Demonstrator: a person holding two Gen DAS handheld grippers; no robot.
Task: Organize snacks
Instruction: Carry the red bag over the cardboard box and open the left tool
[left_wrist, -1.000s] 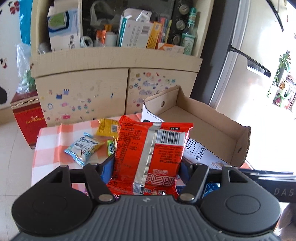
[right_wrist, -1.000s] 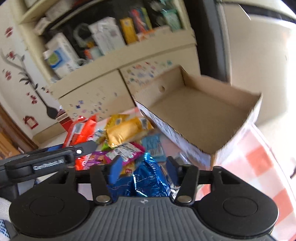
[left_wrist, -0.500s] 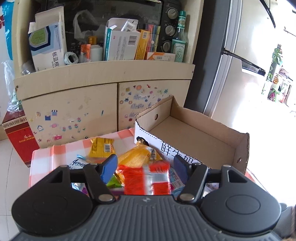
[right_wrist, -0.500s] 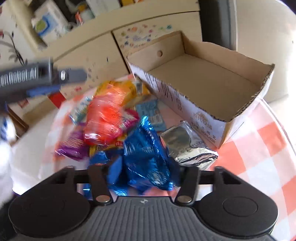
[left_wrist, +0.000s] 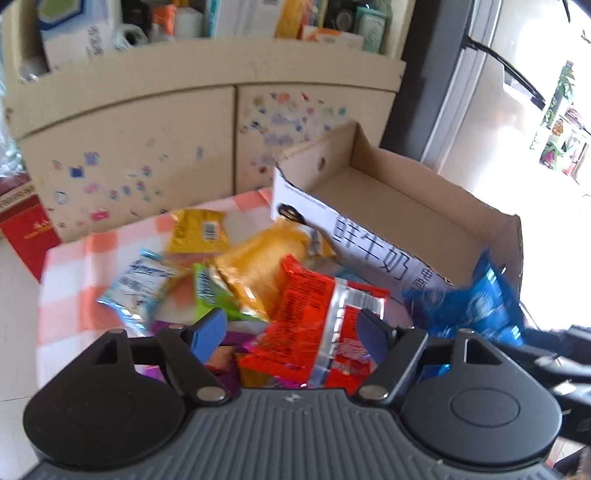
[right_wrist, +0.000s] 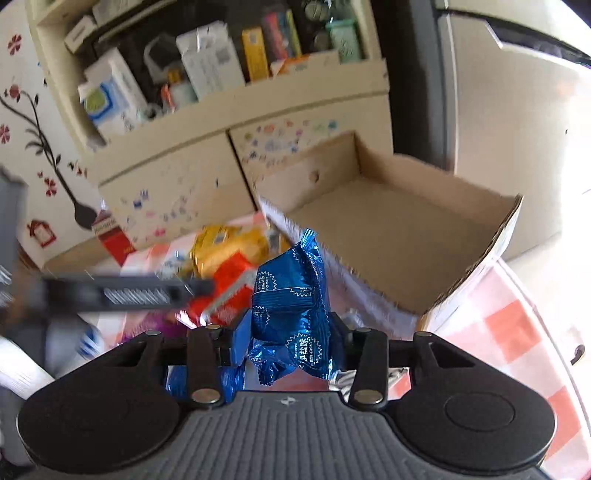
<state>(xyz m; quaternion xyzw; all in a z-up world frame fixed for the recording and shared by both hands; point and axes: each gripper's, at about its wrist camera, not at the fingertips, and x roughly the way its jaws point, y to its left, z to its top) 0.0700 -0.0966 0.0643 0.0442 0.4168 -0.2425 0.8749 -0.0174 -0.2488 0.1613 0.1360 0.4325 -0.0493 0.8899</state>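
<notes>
My right gripper (right_wrist: 286, 334) is clamped on a blue foil pkt (right_wrist: 291, 314); the pkt stands up between the pads and sticks out above them, crumpled at the bottom. From the left wrist cam the same blue pkt (left_wrist: 469, 299) shows at the right, just in front of the box's near corner. My left gripper (left_wrist: 291, 330) has its jaws spread wide w/ nothing pinched; a red pkt (left_wrist: 317, 325) w/ a silver seam lies under the gap on the pile, its right edge by the right pad, left pad well apart from it.

Past the red one: big orange-yellow pkt (left_wrist: 258, 273) leaning toward the box front, green pkt (left_wrist: 208, 291) just left of it, pale blue pkt (left_wrist: 142, 282) further left, small yellow pkt (left_wrist: 197, 230) behind those. All sit on a red & white check cloth (left_wrist: 70, 280).

Cardboard box (left_wrist: 413, 199) is on the cloth to the right of the pile, open top, printed white front wall; inside looks bare brown. Behind: cream cabinet (left_wrist: 155, 140) w/ stickers on the doors, shelf above crammed w/ cartons, red box (left_wrist: 26, 230) on the floor at left
</notes>
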